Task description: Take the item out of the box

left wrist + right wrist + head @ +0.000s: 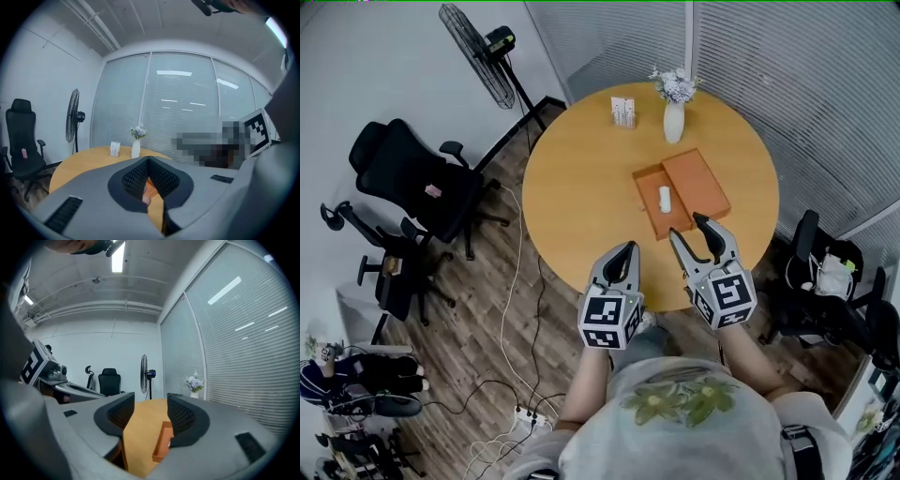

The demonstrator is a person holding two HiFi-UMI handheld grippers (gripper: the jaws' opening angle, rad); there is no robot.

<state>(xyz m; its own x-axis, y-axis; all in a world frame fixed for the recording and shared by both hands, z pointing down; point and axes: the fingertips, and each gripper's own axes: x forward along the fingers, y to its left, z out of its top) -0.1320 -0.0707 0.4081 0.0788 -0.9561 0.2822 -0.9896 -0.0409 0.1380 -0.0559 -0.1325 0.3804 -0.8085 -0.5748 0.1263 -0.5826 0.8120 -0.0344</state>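
Head view, left gripper (628, 247) jaws together, right gripper (686, 226) apart, empty (box (694, 183) part-hidden).

The table (581, 178) is orange-tan, the box (670, 223) deeper orange, the item (665, 199) and vase (674, 123) white. The chair (408, 173) and fan (478, 54) are black. The left gripper (628, 247) and right gripper (686, 226) are grey, their cubes black-and-white patterned.

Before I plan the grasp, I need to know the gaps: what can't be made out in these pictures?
- White item in the box: head view, too small to identify.
- Same box, right gripper view: mostly behind a jaw of the right gripper, so its contents are hidden.
- Left gripper view: the shut jaws of the left gripper block nearly all of the box.
- Card: head view, print too small to read.
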